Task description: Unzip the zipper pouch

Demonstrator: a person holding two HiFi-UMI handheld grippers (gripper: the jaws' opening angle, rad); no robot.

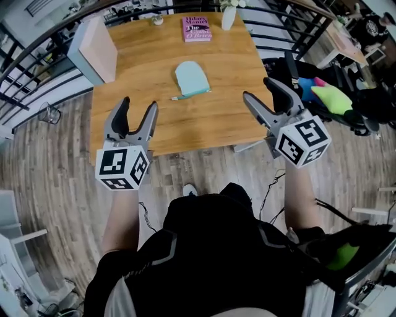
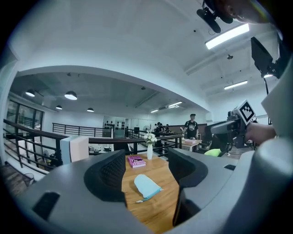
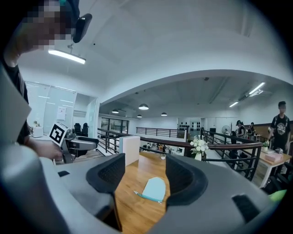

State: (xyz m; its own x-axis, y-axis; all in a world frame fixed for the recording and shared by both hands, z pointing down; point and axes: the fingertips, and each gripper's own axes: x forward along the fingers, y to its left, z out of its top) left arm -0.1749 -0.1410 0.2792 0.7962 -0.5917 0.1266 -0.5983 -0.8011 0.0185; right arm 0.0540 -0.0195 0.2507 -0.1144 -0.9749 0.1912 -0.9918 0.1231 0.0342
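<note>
Nearest, two bare forearms reach forward from a black shirt [image 1: 216, 247], each holding one gripper. Each gripper carries a white cube printed with black square markers, so there are two cubes: one [image 1: 122, 167] on the left and one [image 1: 303, 141] on the right.

The left gripper [image 1: 139, 105] has two grey, curved jaws with dark, ribbed pads. They stand wide apart with only air between them. The right gripper [image 1: 258, 88] has the same pair of jaws, also spread wide and empty. Both hang over the near edge of the table [image 1: 223, 117], a square top of warm, smooth wood with visible grain. It stands on a floor [image 1: 55, 148] of grey-brown planks.

One pouch [image 1: 191, 78] lies flat near the middle of the table, well apart from both grippers. It is soft, pale blue and rounded at its far end. Its straight near edge carries a darker teal zipper line, with a thin tab poking out at the left end. The zipper looks closed.

Beyond the pouch, one pink rectangular book [image 1: 197, 28] lies flat by the far edge. Beside it one slim white vase [image 1: 228, 17] stands upright with white flowers. One pale, blocky box [image 1: 93, 49] stands at the far left corner. Black metal railing [image 1: 37, 68] curves behind the table.
</note>
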